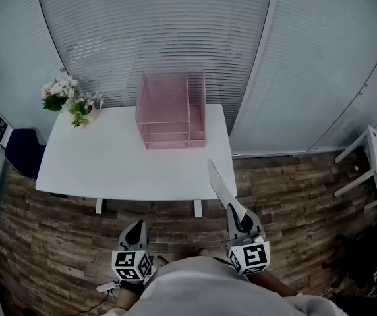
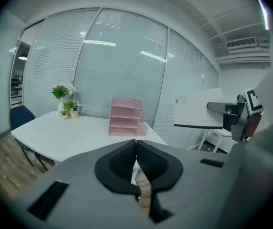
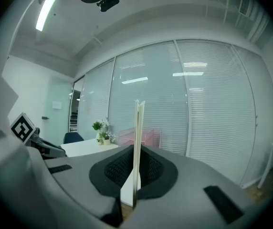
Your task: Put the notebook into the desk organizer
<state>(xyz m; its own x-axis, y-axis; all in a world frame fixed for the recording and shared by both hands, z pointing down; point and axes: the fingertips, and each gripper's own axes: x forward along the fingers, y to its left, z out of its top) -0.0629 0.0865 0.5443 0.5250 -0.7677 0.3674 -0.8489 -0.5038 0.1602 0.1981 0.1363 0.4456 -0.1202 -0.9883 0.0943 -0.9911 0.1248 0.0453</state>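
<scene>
The pink mesh desk organizer (image 1: 169,114) stands at the back of the white table (image 1: 109,163), and it also shows in the left gripper view (image 2: 126,117). My right gripper (image 1: 235,210) is shut on a thin white notebook (image 1: 219,185), held on edge and slanting up toward the table's near right corner. Seen along the right jaws, the notebook (image 3: 138,128) stands edge-on between the pads of the right gripper (image 3: 136,159). My left gripper (image 1: 136,229) hangs low in front of the table, its jaws (image 2: 136,147) shut with nothing in them.
A small pot of white flowers (image 1: 70,99) sits at the table's back left corner. A dark blue chair (image 1: 24,151) stands left of the table. Glass walls with blinds close in behind. A white stand (image 1: 373,163) is at the far right on the wooden floor.
</scene>
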